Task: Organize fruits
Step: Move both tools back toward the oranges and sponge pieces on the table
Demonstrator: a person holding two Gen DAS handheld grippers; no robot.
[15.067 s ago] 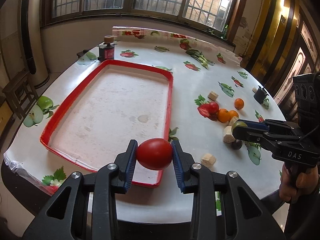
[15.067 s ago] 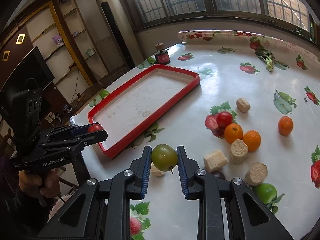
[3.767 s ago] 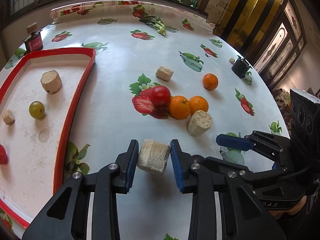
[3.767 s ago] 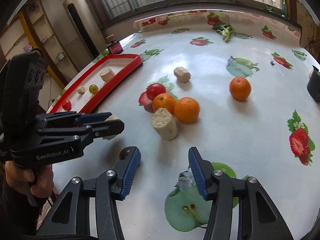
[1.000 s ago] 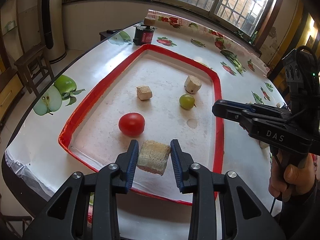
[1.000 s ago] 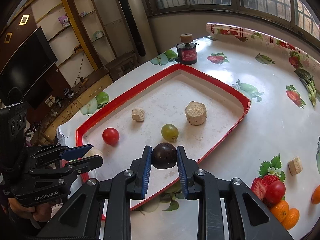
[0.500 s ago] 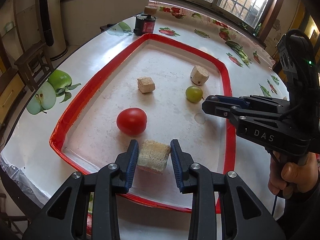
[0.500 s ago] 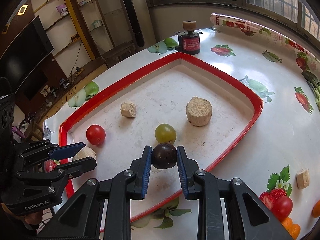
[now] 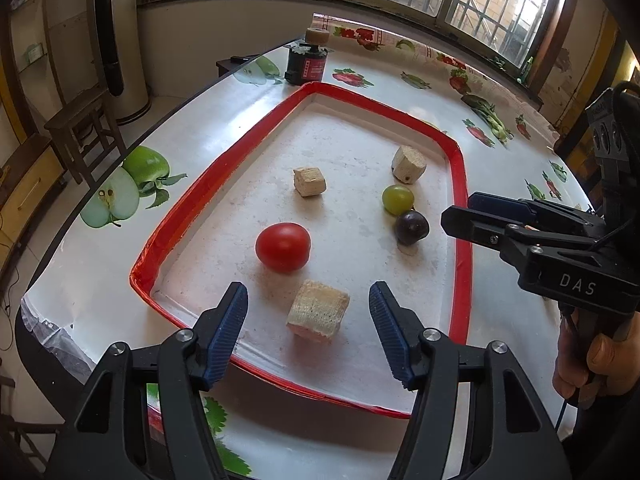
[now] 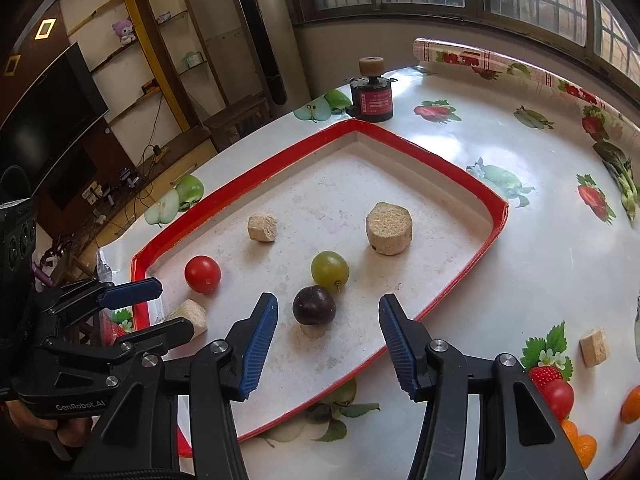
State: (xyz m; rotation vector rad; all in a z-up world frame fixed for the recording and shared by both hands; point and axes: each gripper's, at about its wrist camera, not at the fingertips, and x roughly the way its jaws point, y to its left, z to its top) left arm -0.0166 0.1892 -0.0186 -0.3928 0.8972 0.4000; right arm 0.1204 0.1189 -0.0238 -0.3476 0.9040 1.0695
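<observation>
Standing wide apart and empty over the red tray, both tongs hold nothing; remaining fruits lie right of the tray on the surface, nearer the right tongs than the left tongs.

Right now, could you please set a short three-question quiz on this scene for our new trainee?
1. True or false: the left hand-held gripper is shut on the large tan block.
2. Which fruit lies nearest the dark plum?
A. red tomato
B. green grape
C. an orange
3. Fill in: all these pieces lie inside the red-rimmed ____.

Key:
1. False; its jaws stand open either side of the block.
2. B
3. tray
</observation>
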